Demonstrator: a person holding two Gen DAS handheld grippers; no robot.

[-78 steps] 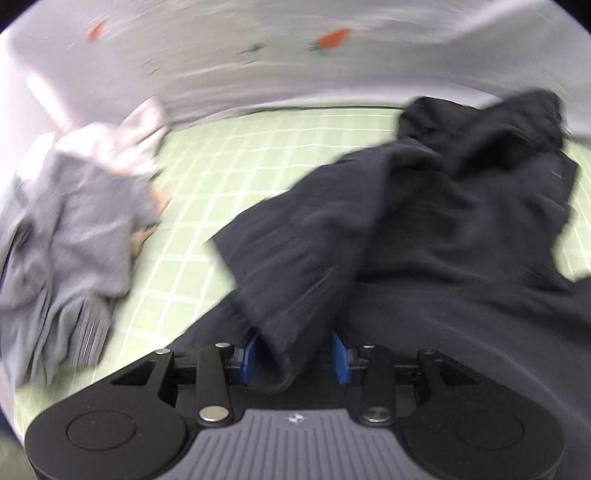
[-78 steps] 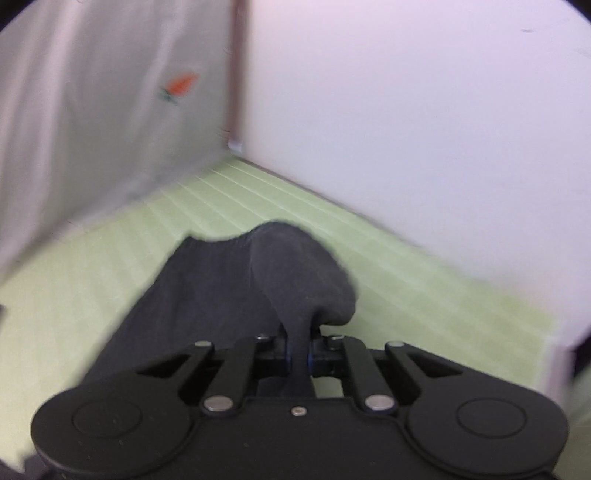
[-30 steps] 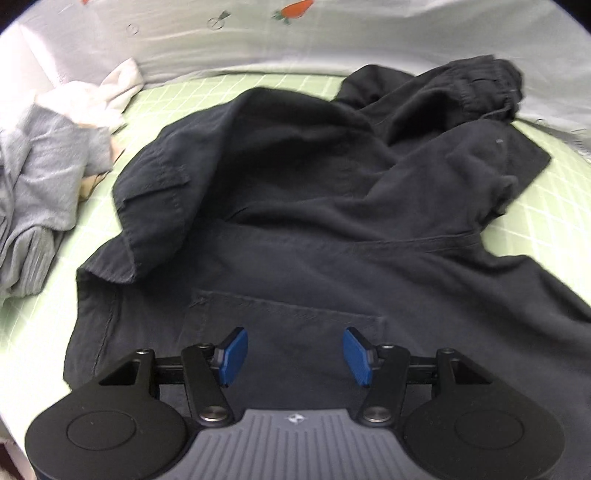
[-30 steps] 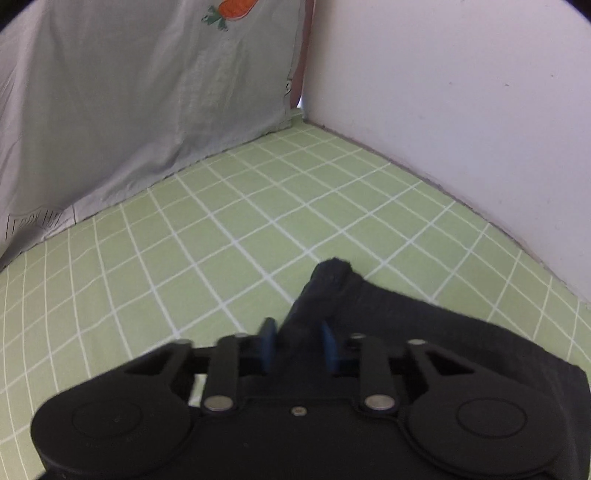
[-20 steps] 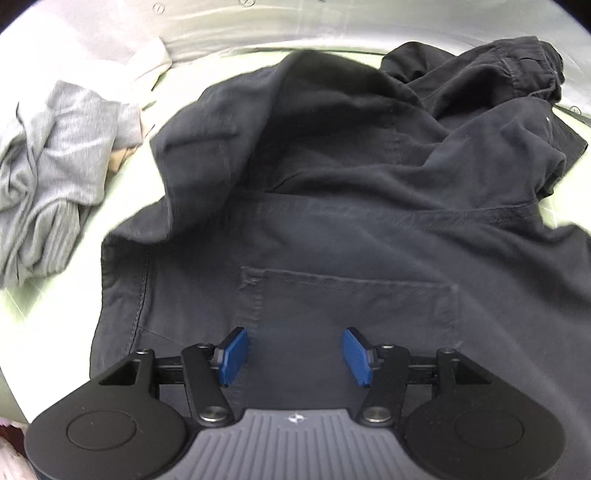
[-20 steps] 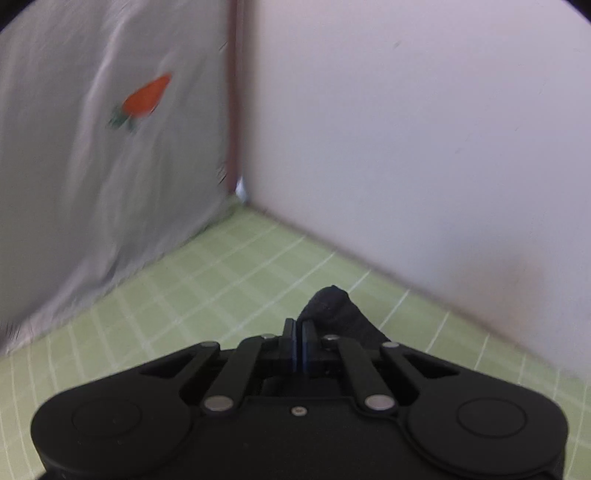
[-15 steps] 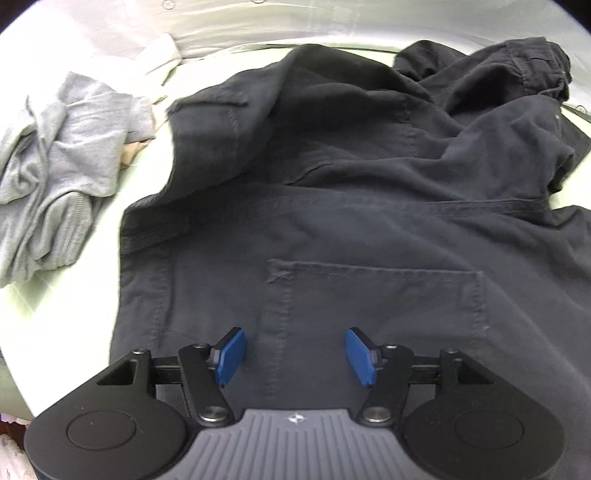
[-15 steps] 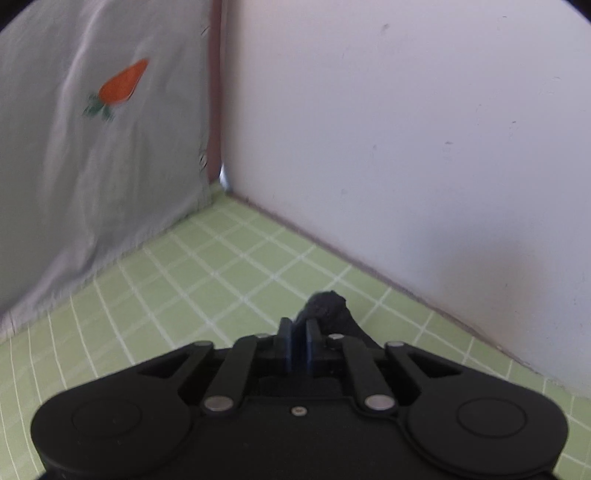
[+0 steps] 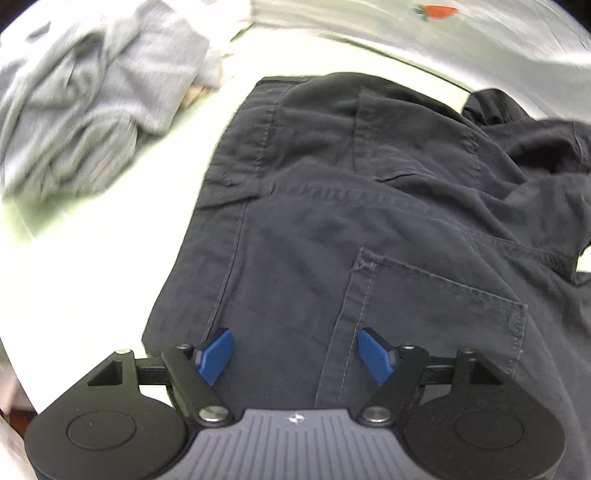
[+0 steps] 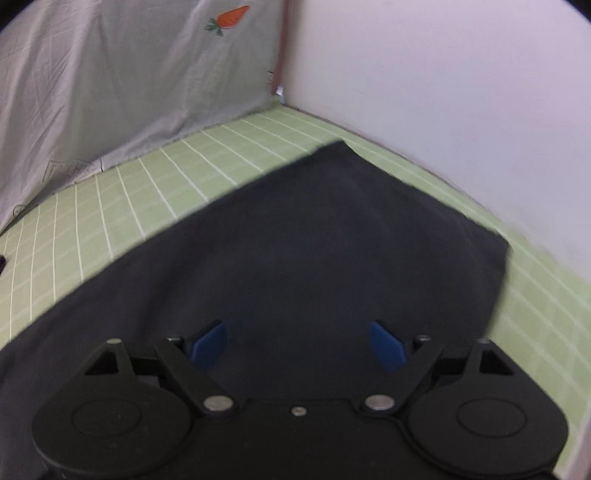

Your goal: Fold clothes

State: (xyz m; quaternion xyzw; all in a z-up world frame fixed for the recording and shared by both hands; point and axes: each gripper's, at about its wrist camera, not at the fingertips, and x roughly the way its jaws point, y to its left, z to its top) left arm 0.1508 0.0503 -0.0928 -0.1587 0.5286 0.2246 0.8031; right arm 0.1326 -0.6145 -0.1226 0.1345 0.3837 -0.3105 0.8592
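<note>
Dark navy cargo trousers (image 9: 369,206) lie spread over the green checked sheet (image 10: 155,184), with a patch pocket (image 9: 428,314) and a flapped side pocket (image 9: 413,140) facing up in the left wrist view. The left gripper (image 9: 295,354) hangs just above the cloth near the pocket's left seam, its blue pads (image 9: 218,354) wide apart and holding nothing. To the far left, well apart from the trousers, sits a crumpled heap of grey clothing (image 9: 85,96), blurred by motion. In the right wrist view one flat trouser leg (image 10: 332,251) stretches away toward the far corner, its hem near the white wall (image 10: 443,92). The right gripper (image 10: 299,347) is over that leg with its fingers spread and no fabric between them. A grey cloth with a carrot print (image 10: 229,16) hangs along the far left side.
</note>
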